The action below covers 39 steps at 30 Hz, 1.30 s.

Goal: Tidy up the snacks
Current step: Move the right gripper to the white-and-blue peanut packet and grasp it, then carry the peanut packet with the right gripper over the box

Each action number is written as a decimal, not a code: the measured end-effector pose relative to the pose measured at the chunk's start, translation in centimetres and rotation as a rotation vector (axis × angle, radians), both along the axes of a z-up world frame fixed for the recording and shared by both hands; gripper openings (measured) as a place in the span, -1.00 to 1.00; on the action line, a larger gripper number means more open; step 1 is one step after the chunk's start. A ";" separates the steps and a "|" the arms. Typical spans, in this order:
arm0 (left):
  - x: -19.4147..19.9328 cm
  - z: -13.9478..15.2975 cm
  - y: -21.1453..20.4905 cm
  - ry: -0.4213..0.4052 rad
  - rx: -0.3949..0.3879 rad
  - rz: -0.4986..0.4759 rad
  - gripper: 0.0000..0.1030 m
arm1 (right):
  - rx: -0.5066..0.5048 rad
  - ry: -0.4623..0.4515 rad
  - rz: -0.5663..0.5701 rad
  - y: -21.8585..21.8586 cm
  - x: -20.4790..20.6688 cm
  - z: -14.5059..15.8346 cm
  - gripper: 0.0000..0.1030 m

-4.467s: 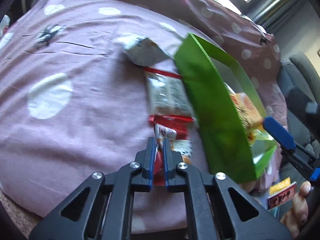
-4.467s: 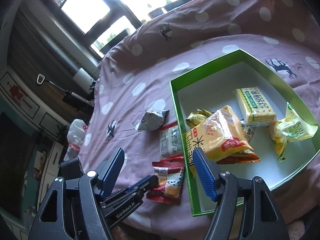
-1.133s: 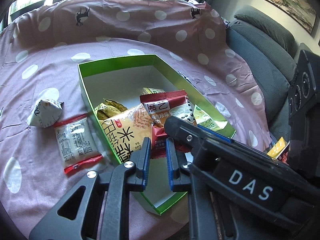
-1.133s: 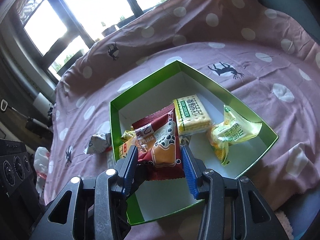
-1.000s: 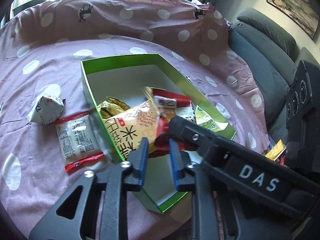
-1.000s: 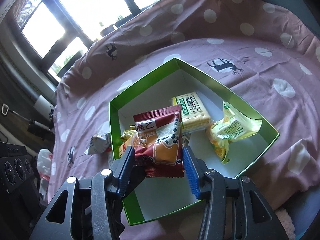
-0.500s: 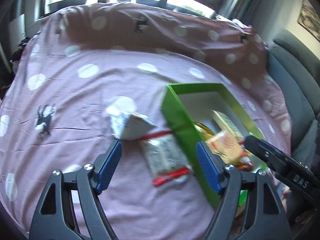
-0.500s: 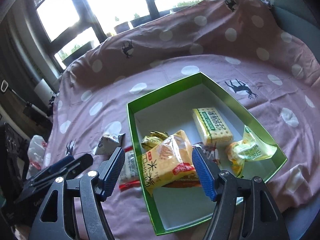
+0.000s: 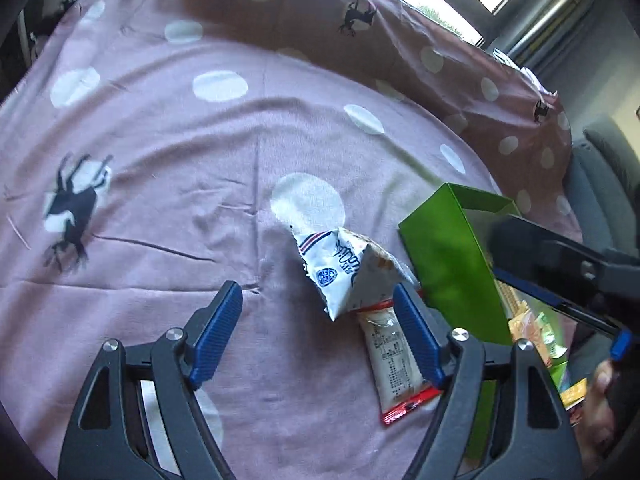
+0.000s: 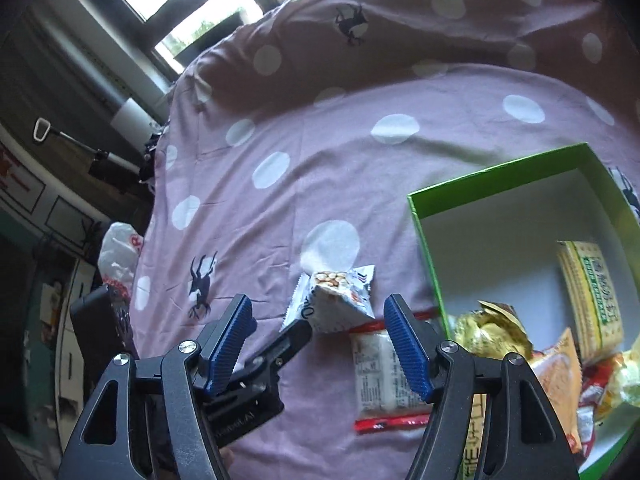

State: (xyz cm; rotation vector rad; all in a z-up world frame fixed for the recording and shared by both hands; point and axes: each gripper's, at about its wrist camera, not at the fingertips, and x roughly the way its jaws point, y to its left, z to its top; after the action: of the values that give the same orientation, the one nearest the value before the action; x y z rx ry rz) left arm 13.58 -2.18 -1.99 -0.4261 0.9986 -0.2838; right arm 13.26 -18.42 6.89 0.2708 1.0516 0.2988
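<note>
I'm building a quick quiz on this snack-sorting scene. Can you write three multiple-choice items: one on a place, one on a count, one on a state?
1. Where does the white pyramid-shaped snack bag lie?
A. on the pink dotted cloth, outside the green cardboard box
B. inside the box
C. in a gripper

2. How many packets lie on the cloth outside the box?
A. one
B. two
C. four

3. The left gripper is:
A. shut on a packet
B. open and empty
C. out of view

Key: 1 A, it rests left of the box wall. 2 B, the pyramid bag and the flat clear red-edged packet. 3 B, its pads stand apart, nothing gripped.
</note>
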 end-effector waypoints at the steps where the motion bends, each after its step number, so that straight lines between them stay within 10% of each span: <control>1: 0.3 -0.2 0.2 0.006 -0.025 0.003 0.51 | -0.013 0.017 0.008 0.6 0.6 -0.4 0.36; 11: 1.1 -1.5 -0.5 0.043 -0.064 -0.013 0.42 | -0.168 0.134 0.064 3.9 4.5 -5.2 0.28; 23: 1.4 -2.2 -0.5 0.053 -0.124 -0.046 -0.45 | -0.200 0.142 0.102 4.5 4.7 -7.1 0.14; 39: -4.7 5.8 -3.5 -0.173 -0.001 -0.085 -0.49 | -0.125 -0.095 0.064 2.2 -2.2 0.7 0.11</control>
State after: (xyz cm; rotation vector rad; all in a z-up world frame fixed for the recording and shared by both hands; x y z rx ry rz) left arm 8.87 -5.70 3.85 -0.3537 0.8480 -0.3915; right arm 11.02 -16.18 7.56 0.1094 0.9817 0.2994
